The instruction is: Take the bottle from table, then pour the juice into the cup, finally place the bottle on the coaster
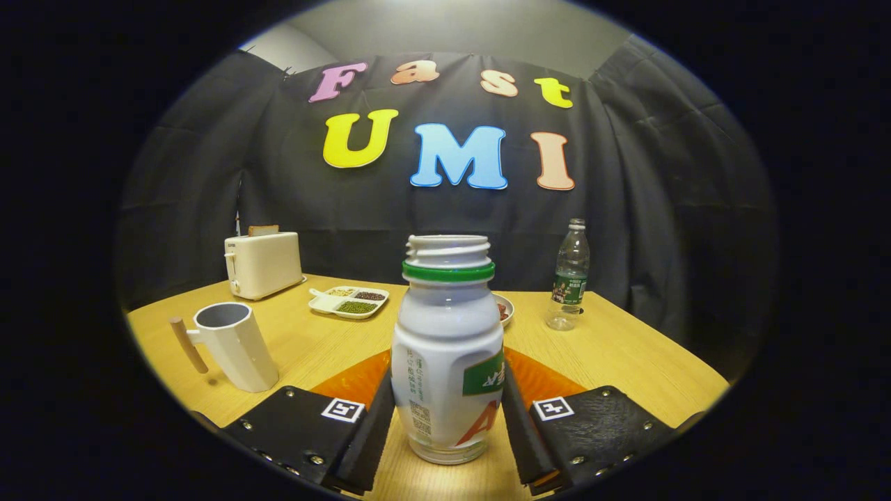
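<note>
The bottle [447, 362] is white, uncapped, with a green neck ring, standing upright near the table's [626, 355] front edge, just before an orange coaster [539, 379] lying flat behind it. The cup [233, 344], white with a wooden handle, stands toward the table's left edge.

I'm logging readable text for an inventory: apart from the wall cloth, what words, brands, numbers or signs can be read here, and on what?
Nothing reads clearly enough to quote.
Juice bottle, clamped between the hand-held gripper fingers: printed label and code, blurred and partly covered, unreadable.
Water bottle: green label, too small to read.
Toaster: tiny mark, too small to read.
Square markers on the gripper: coded patterns, no words.
</note>
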Available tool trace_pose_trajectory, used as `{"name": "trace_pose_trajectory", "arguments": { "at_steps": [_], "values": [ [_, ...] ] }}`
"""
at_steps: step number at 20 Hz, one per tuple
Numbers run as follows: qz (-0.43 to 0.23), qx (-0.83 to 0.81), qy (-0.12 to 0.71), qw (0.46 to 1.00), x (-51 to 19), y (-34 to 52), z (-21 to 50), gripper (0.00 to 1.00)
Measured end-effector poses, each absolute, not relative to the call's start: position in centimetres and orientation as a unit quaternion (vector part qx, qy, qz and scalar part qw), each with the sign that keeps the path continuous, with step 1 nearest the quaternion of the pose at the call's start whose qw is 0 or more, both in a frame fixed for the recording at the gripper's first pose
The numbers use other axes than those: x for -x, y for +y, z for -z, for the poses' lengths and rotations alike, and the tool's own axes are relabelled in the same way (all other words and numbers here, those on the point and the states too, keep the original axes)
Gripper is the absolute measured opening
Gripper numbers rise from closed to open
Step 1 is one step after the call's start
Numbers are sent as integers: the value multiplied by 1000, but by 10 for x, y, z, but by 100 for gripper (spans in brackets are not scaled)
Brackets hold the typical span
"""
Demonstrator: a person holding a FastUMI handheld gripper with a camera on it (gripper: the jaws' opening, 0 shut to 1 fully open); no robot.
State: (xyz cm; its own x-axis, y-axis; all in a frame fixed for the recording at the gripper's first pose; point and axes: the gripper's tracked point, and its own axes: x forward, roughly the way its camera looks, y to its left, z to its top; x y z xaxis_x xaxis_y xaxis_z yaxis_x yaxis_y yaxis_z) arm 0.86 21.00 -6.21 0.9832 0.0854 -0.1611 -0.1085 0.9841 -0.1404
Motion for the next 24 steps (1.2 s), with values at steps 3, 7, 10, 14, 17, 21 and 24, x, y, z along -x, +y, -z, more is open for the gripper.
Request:
{"name": "trace_pose_trajectory", "arguments": {
  "at_steps": [3, 7, 10, 14, 17, 21, 24],
  "values": [
    [-55, 107, 70, 990, -10, 218, 51, 73],
    [-74, 162, 74, 981, -14, 233, 43, 73],
    [-91, 198, 74, 973, -16, 247, 37, 73],
    [-105, 224, 73, 966, -16, 257, 36, 73],
    [-108, 246, 74, 960, -17, 260, 35, 73],
    [-115, 289, 75, 947, -19, 267, 36, 73],
    [-125, 311, 83, 939, -23, 272, 40, 73]
  ]
}}
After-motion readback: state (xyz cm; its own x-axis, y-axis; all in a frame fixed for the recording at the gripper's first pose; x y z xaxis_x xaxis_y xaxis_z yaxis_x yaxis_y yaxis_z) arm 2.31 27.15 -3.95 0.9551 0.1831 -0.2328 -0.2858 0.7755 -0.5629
